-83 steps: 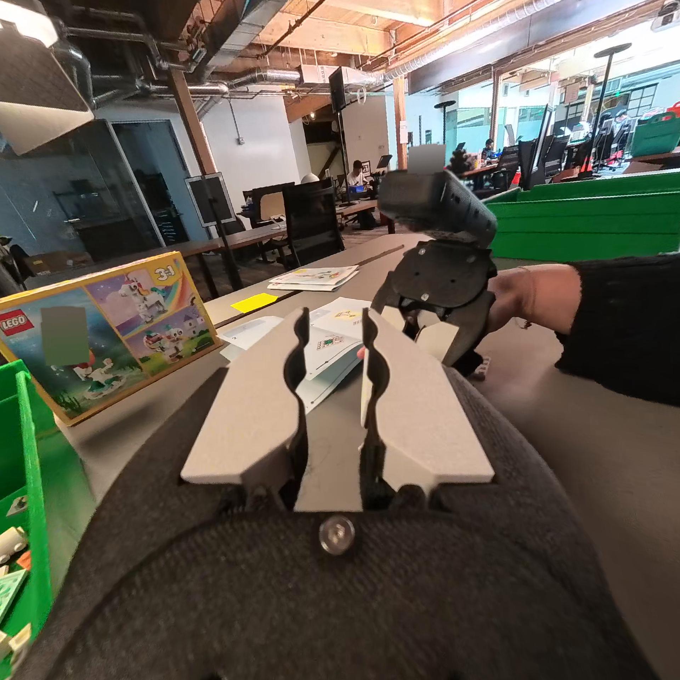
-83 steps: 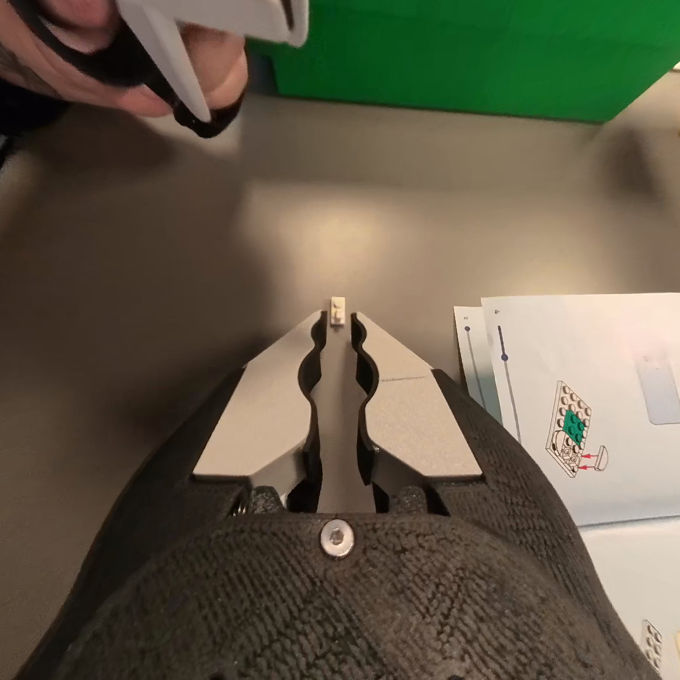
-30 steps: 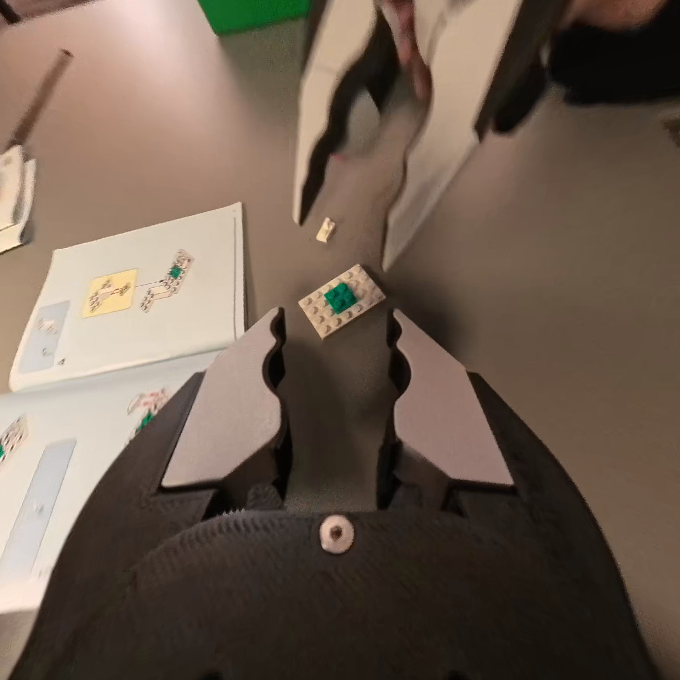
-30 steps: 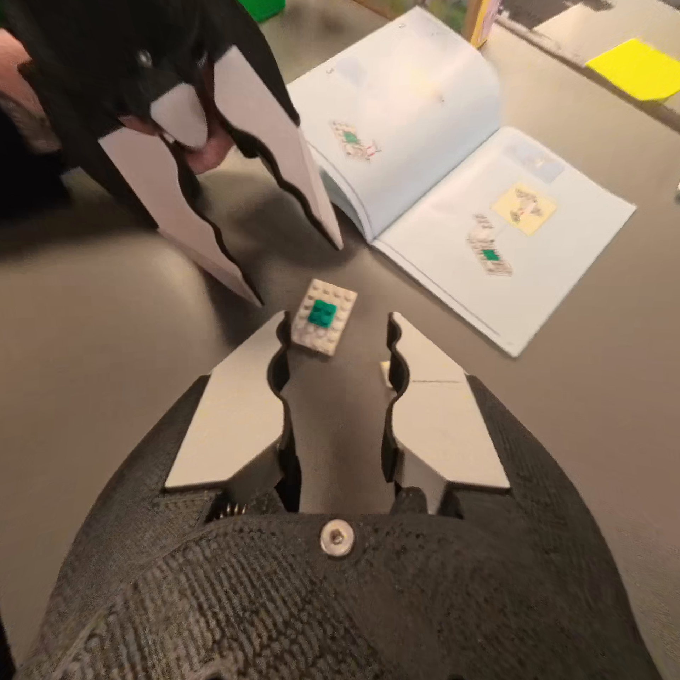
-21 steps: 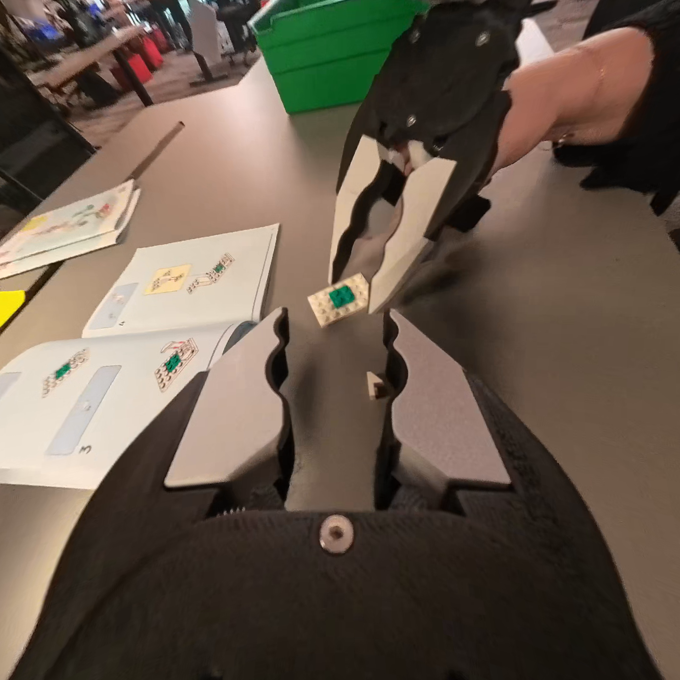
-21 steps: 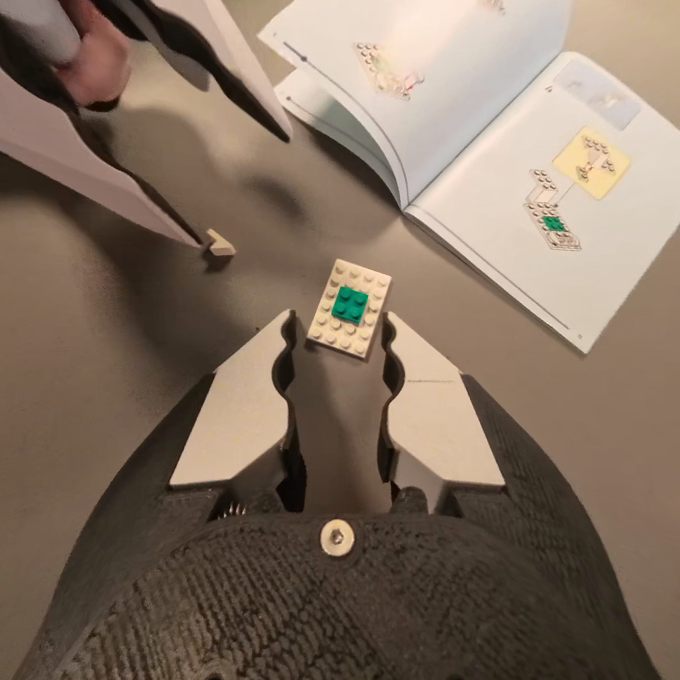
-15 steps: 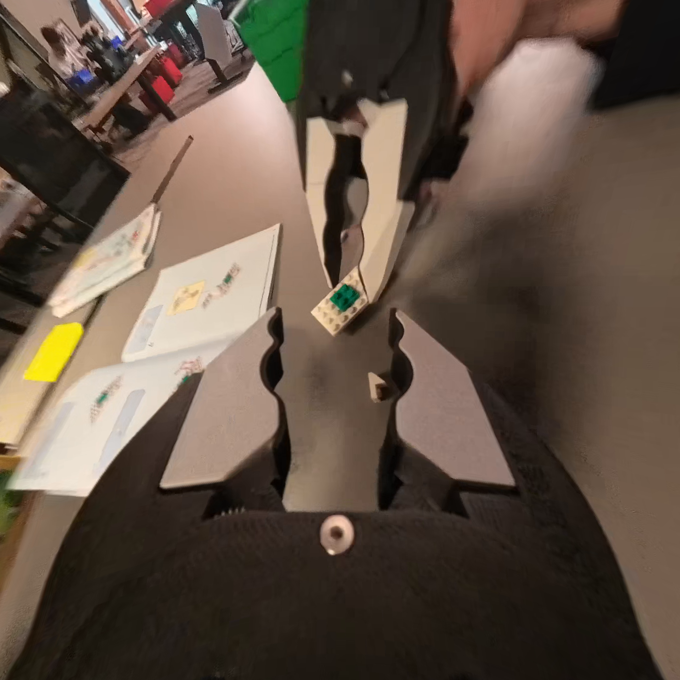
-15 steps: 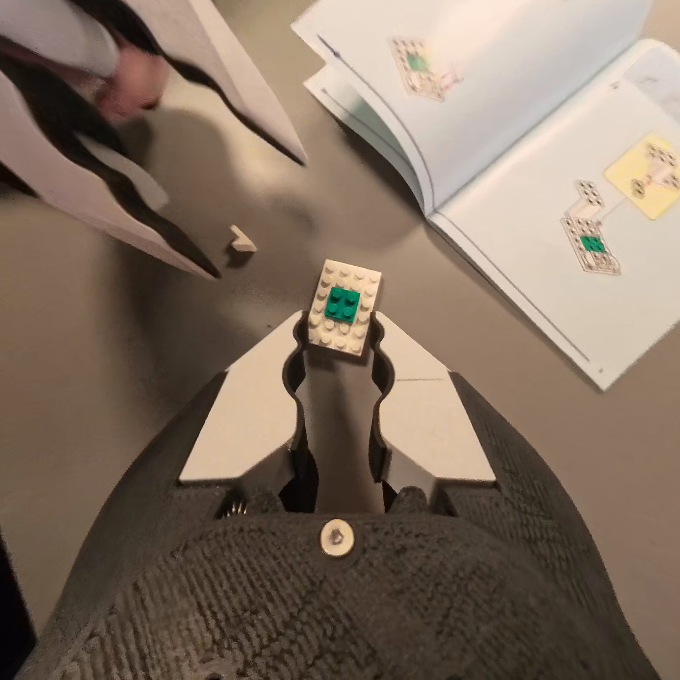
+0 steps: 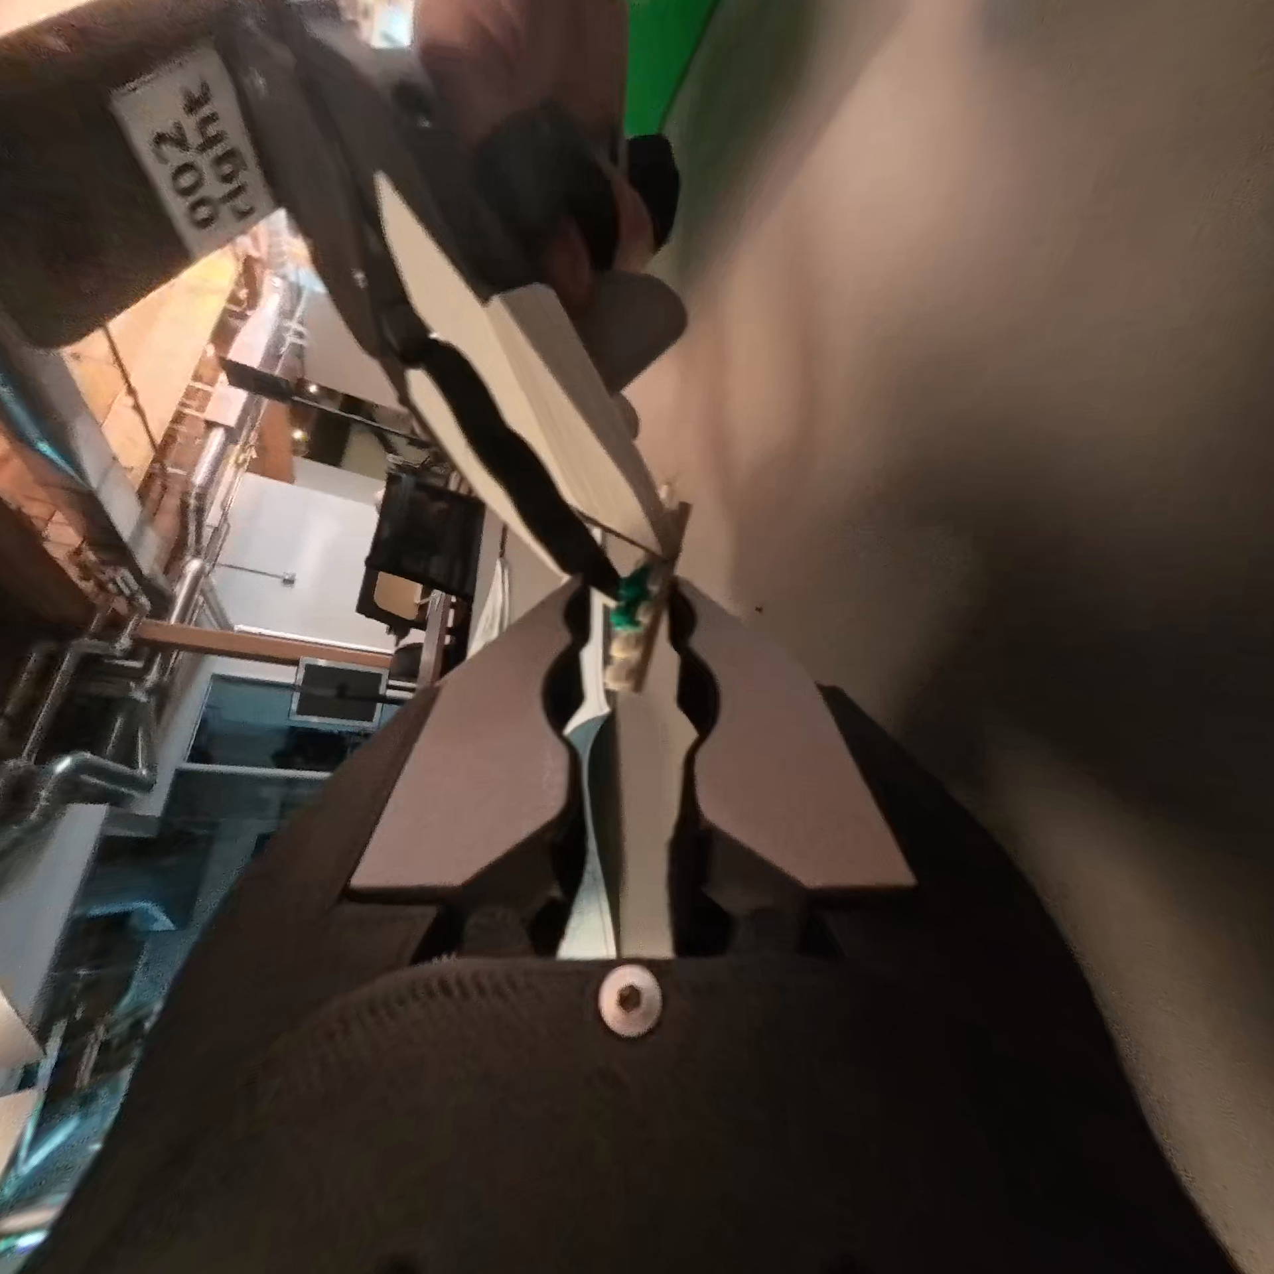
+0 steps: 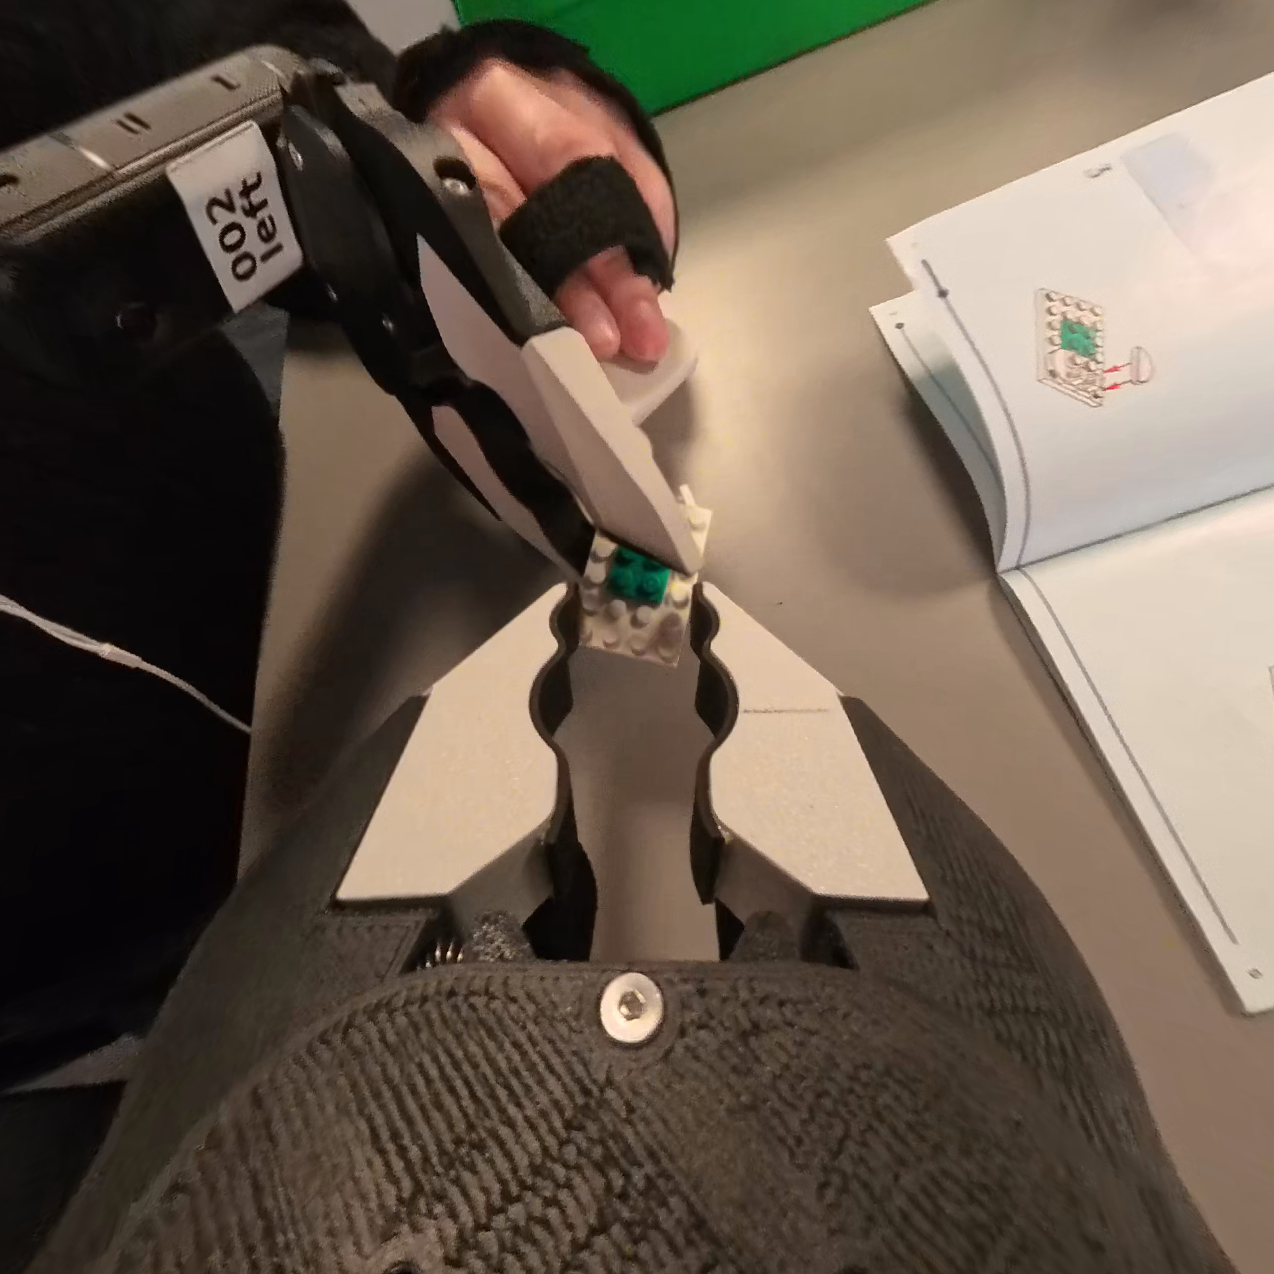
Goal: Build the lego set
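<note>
A white studded plate (image 10: 631, 631) with a green brick (image 10: 634, 575) on top is pinched by its long edges in my right gripper (image 10: 634, 600), held above the grey table (image 10: 827, 276). My left gripper (image 10: 631, 562) comes in from the upper left and reaches across the plate's far half. In the left wrist view the plate (image 9: 624, 665) is edge-on between the narrowed jaws of my left gripper (image 9: 627, 586), with the green brick (image 9: 629, 607) facing left. The blur hides whether they press on it. My right gripper (image 9: 634, 569) meets it from above. The small white piece is not in view.
An open instruction booklet (image 10: 1137, 620) lies on the table to the right. A green bin (image 10: 689, 48) stands at the back, also in the left wrist view (image 9: 662, 55). A hand (image 10: 572, 138) and dark sleeve fill the left side. My two grippers' fingertips are within a few centimetres of each other.
My right gripper has shut on the plate and lifted it off the table. My left gripper has rolled onto its side, narrowed its jaws and moved in around the plate.
</note>
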The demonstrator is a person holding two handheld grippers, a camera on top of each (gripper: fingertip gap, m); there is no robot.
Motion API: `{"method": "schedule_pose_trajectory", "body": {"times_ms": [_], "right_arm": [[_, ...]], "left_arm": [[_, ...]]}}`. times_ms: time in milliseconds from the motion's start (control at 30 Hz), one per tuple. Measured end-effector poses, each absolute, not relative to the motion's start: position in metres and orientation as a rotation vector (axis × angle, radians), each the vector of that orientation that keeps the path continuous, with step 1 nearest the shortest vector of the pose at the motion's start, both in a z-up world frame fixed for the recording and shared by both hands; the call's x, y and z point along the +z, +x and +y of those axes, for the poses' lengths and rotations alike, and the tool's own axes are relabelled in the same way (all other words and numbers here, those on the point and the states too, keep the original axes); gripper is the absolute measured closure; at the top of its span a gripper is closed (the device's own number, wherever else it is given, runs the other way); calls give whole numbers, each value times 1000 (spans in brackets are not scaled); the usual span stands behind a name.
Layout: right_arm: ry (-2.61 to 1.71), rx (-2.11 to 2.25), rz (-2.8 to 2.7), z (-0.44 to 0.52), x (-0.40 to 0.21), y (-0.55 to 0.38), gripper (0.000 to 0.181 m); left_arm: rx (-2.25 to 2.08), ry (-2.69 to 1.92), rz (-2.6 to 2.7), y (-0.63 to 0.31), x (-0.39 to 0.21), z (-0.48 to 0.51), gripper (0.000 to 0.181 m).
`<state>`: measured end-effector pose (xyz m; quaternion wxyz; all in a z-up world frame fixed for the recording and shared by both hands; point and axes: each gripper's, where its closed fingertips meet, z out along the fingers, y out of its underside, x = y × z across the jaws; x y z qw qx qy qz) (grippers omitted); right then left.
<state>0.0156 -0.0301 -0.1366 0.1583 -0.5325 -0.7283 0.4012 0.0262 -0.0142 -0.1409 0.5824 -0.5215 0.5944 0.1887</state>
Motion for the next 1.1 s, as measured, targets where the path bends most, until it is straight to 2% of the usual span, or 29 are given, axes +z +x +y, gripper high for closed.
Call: {"method": "schedule_pose_trajectory", "body": {"times_ms": [33, 200, 267, 300, 467, 567, 800, 933, 1100], "right_arm": [[-1517, 1147, -2082, -30, -137, 16, 150], [-1433, 1131, -2018, -19, -134, 17, 153], [-1435, 971, -1924, 16, -128, 26, 137], [-1452, 879, -1895, 36, -129, 34, 137], [-1527, 830, -1984, 65, -161, 61, 163], [-1558, 836, -1987, 69, -172, 61, 172], [-1577, 876, -1990, 66, -177, 60, 176], [-1384, 1192, -1942, 22, -135, 36, 177], [-1327, 1232, -2035, -7, -136, 25, 181]], "left_arm": [[460, -1218, 1405, 26, -144, -14, 167], [616, -1194, 1414, 21, -146, -7, 173], [640, -1189, 1393, 18, -143, -6, 173], [653, -1183, 1382, 17, -141, -5, 173], [714, -1193, 1393, 12, -147, 1, 173], [749, -1186, 1410, 11, -151, 2, 173], [755, -1176, 1412, 14, -153, 2, 174], [785, -1129, 1448, 18, -156, 0, 173], [846, -1082, 1470, 18, -156, 0, 173]]}}
